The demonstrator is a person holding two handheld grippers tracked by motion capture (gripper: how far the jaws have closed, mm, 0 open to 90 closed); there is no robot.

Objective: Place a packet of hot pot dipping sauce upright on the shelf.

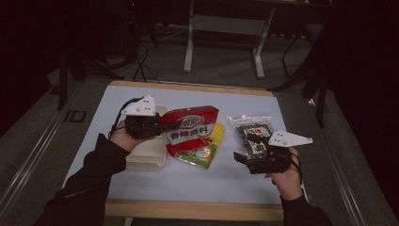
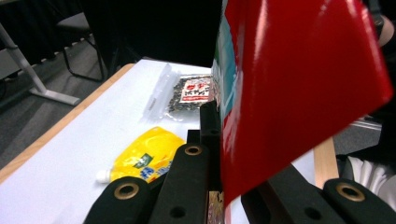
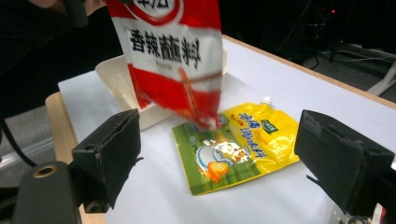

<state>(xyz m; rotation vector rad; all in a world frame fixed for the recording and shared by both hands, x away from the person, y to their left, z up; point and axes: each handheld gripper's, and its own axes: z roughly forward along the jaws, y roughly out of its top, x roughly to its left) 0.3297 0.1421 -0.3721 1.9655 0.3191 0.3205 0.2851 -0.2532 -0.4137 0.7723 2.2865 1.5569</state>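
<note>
High view shows the left gripper (image 1: 162, 126) clamped on the red pouch (image 1: 190, 129), lifted above the table (image 1: 244, 181) beside the cream tray (image 1: 146, 157) near the left edge. The right gripper (image 1: 247, 148) hangs with jaws apart and empty near the right edge, over the seaweed packet (image 1: 251, 129). One pouch seems picked; the yellow pouch (image 1: 207, 150) in the middle and the packet still lie untouched, nothing visibly in the tray.

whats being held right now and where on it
The left gripper pinches the red pouch at its edge, lifted off the table. The right gripper is open and holds nothing.
</note>
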